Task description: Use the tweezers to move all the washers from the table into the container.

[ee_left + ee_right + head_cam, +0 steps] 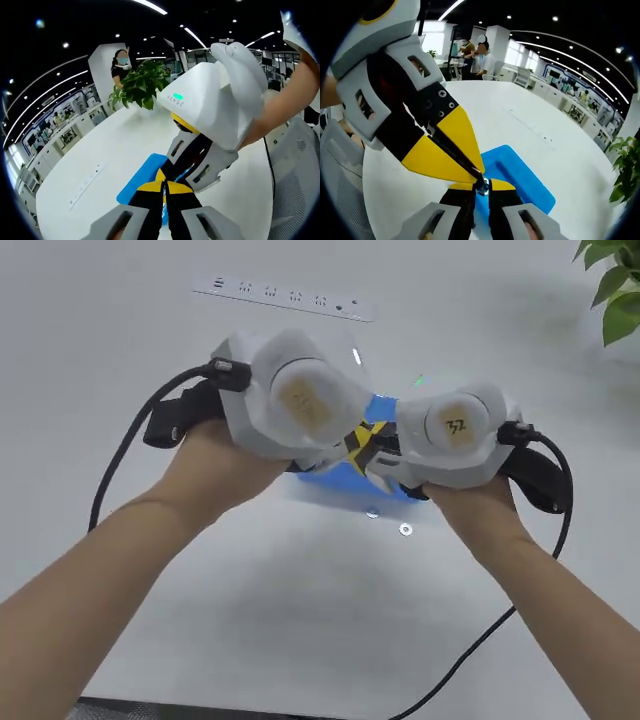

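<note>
My two grippers meet tip to tip above the blue container [335, 478]. The left gripper [358, 440] is shut on thin black tweezers [454, 149], which run out between its yellow jaws. My right gripper [482, 187] is closed on the tweezers' tip, where something small and shiny sits; I cannot tell if it is a washer. Two washers [405, 530] [372, 513] lie on the white table just in front of the container. In the left gripper view my left gripper [165, 189] is shut over the container [141, 176], and the right gripper's white housing [215, 100] looms close.
A white power strip [283, 296] lies at the back of the table. A potted plant [615, 290] stands at the far right corner. Black cables [120, 455] [480, 640] trail from both grippers. The table's front edge [200, 708] is near. People stand in the background [470, 50].
</note>
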`<state>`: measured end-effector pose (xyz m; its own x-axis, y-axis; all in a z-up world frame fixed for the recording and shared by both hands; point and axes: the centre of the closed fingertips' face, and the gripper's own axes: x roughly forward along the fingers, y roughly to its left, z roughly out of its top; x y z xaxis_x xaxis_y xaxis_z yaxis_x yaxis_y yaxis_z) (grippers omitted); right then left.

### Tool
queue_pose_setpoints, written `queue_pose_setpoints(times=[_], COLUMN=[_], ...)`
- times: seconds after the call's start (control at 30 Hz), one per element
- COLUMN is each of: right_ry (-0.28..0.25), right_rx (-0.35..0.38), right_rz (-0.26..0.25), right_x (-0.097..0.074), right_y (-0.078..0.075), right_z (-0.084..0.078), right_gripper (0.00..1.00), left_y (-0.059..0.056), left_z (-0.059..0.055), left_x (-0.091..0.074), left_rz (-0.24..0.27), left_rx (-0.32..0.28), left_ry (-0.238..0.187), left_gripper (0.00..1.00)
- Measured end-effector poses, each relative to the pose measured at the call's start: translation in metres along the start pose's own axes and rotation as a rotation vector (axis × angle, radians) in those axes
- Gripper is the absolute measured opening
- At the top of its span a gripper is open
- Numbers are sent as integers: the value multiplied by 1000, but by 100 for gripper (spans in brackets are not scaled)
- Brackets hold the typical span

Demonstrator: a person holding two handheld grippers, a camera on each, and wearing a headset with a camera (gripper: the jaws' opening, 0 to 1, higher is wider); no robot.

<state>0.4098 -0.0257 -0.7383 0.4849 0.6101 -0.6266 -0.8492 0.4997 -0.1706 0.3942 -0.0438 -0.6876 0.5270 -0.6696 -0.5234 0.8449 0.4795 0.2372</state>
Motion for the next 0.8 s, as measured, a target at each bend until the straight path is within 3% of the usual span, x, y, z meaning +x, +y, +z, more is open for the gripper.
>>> queue_pose_setpoints(times=[0.27,0.43,0.53,0.63,0.8], right_ry=[-82,-123,-136,-127,-105], right_rx=[29,74,102,136,176], right_rz=[-63,-81,-75,-73,-62], right_x=[-36,-55,-61,-63,-60], right_y=[3,8,13,19,27], right_z=[15,16,11,3,-11], right_gripper=[6,7,7,9,9], left_y=[-17,-29,-38,-47,-57], left_z=[32,43,43,36,27], left_x=[-22,-31,-30,-27,-22], left_rz=[-8,-18,-27,-38,-66], left_rx=[35,41,55,73,42], left_ry=[-56,-81,-76,-52,-39], left_gripper=[0,0,0,0,0])
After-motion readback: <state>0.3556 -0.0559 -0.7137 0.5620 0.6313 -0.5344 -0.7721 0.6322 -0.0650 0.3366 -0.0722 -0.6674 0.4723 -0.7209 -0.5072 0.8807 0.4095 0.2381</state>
